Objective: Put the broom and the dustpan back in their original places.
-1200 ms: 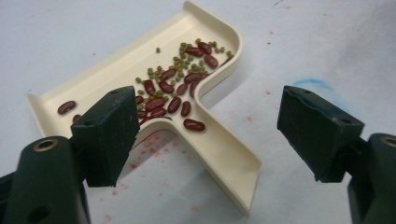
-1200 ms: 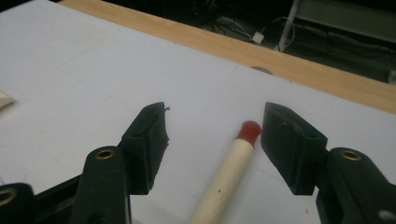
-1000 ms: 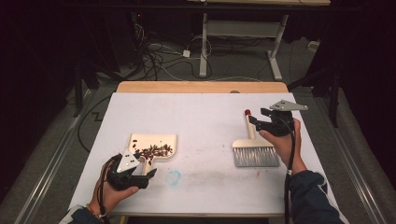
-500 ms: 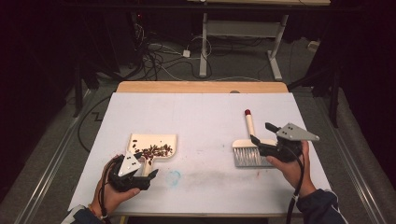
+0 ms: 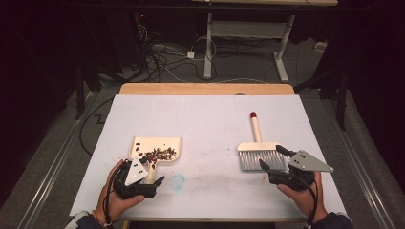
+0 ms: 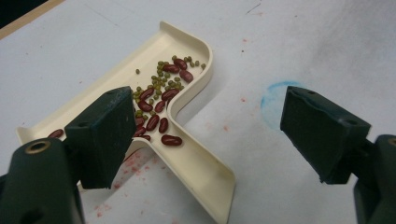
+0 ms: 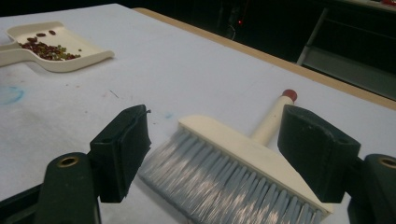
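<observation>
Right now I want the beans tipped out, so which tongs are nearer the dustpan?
Left. The left tongs sit open at the dustpan handle, straddling it. The right tongs are across the table, at the brush bristles.

Both tools are black, each held in a bare hand with a dark sleeve cuff behind it: the left tongs (image 5: 152, 183) carry a small grey three-cornered plate on top, and the right tongs (image 5: 271, 160) a larger one, with a black cable trailing back along the wrist. In the left gripper view the left tongs (image 6: 208, 133) end in two blocky dark-green rubbery pads (image 6: 105, 133), a brass-coloured ring set into the arm just behind one. The right tongs (image 7: 219, 149) look the same in the right gripper view, with brass rings behind both pads (image 7: 122, 148).
</observation>
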Demonstrator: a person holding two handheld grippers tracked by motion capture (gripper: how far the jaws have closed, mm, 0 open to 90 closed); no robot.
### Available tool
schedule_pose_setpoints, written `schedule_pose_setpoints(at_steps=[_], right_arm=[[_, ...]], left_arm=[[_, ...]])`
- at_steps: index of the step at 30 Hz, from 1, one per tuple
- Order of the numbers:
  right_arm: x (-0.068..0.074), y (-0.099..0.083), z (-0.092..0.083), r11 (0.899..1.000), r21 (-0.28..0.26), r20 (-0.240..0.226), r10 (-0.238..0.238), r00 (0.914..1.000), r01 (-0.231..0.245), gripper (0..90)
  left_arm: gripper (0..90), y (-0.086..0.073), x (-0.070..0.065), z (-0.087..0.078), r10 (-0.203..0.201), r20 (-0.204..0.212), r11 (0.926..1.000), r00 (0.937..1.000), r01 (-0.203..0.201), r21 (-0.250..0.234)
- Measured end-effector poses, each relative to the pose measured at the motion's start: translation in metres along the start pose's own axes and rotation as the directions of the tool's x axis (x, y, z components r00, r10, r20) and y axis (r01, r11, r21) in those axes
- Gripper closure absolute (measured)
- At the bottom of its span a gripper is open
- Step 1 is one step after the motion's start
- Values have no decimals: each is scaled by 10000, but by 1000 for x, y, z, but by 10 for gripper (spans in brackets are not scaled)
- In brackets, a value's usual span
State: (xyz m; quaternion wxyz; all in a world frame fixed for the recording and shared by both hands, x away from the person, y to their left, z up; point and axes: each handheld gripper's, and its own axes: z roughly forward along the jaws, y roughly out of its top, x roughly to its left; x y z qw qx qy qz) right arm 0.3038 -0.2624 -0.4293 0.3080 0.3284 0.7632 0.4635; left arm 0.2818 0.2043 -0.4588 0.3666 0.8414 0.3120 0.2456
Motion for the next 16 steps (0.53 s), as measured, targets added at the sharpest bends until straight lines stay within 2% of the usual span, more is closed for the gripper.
schedule_pose_setpoints(at_steps=[1, 6, 14, 15, 16], right_arm=[[0, 0, 0, 10000, -18, -24, 2, 10000, -2, 257], [0, -1, 1, 9998, 43, 40, -170, 9998, 170, 257], [2, 0, 1, 9990, 135, -2, -414, 9991, 414, 254], [3, 0, 1, 9989, 155, 16, -433, 9991, 432, 253], [3, 0, 1, 9989, 177, 55, -433, 9990, 432, 253]], left_arm=[[177, 0, 0, 0, -106, 50, 9999, 9999, 105, 63], [177, 0, 0, 2, -111, 85, 9998, 9999, 109, 171], [177, 2, 2, 2, -199, 17, 9998, 9998, 199, 101], [177, 3, 3, 2, -103, -17, 9999, 9999, 103, 28], [177, 3, 2, 3, -239, 32, 9997, 9997, 239, 57]])
